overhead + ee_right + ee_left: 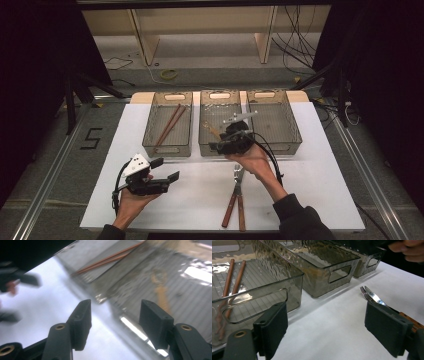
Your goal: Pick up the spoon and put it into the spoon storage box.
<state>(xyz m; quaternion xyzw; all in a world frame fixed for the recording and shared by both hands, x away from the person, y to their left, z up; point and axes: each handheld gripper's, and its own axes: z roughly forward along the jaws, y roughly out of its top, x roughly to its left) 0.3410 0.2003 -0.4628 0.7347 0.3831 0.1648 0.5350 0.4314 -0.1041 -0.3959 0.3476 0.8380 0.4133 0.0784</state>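
Looking down from the high view, the right gripper [231, 141] hangs over the middle bin [220, 143], where a wooden spoon [212, 129] lies. In the left gripper view, the left gripper [332, 327] is spread wide, holding nothing. In the right gripper view, the right jaws gape, empty. They could bump the bin wall. A "5" [91, 138] marks the floor.

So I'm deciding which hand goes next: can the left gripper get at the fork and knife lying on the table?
Probably yes: the left gripper is open, with bare table between it and the fork and knife.
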